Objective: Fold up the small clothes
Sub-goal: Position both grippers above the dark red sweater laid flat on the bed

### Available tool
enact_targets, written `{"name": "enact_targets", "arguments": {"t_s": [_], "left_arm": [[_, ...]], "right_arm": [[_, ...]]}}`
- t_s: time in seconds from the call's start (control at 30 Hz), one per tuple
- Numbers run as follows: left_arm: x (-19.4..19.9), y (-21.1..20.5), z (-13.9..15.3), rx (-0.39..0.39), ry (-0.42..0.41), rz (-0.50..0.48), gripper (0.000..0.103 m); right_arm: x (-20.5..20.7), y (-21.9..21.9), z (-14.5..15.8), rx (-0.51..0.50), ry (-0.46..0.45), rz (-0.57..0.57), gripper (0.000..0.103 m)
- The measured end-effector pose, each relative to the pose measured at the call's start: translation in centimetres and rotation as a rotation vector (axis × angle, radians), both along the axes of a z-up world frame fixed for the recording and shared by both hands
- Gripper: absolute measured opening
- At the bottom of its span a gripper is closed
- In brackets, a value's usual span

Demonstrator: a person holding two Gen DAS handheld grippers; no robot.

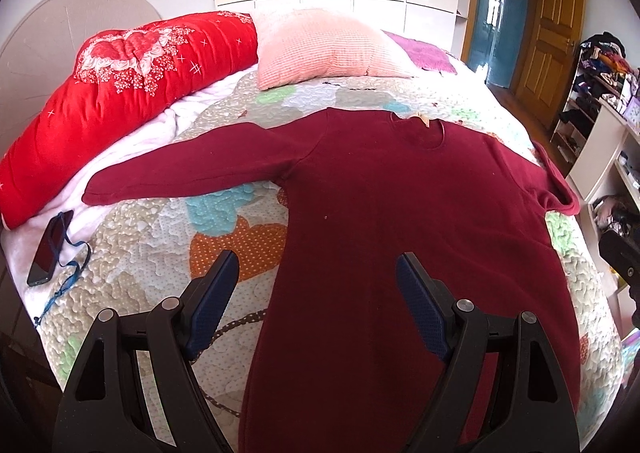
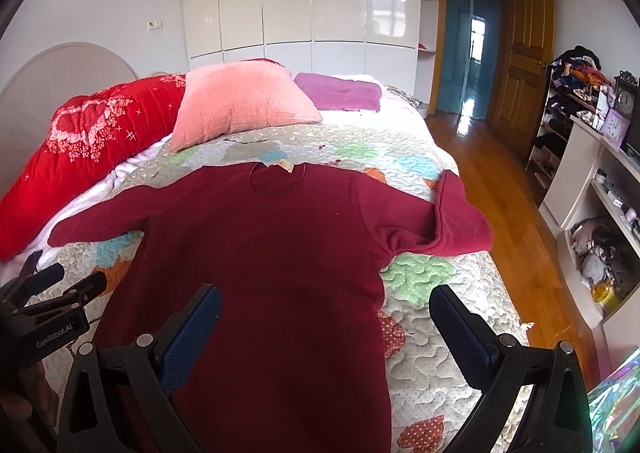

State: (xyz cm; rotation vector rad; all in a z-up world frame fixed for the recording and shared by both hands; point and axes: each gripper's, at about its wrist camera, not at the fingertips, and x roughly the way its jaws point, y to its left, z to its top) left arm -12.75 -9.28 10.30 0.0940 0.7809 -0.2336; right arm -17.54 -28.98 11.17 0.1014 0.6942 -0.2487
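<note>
on the quilt [image 1: 136,245], maroon top [image 1: 400,221] lengthwise, collar away

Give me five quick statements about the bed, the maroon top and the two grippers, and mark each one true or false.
1. The maroon top lies spread flat on the quilt. True.
2. The left gripper is clamped on the top. False: its jaws stand open and hold nothing.
3. A dark phone lies on the bed near the red duvet. True.
4. The sleeve by the bed's floor-side edge lies straight. False: it is bent back on itself, while the other sleeve lies straight.
5. The right gripper is shut. False: its jaws are wide open.
</note>
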Motion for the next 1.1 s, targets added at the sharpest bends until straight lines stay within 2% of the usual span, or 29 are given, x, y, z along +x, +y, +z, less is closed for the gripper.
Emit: {"name": "enact_targets", "arguments": {"t_s": [1.1], "left_arm": [[3.9,-1.0,-2.6,0.016,0.039,0.016,0.081]], "right_arm": [[5.8,0.9,-3.1,0.029,0.057,0.019,0.103]]}}
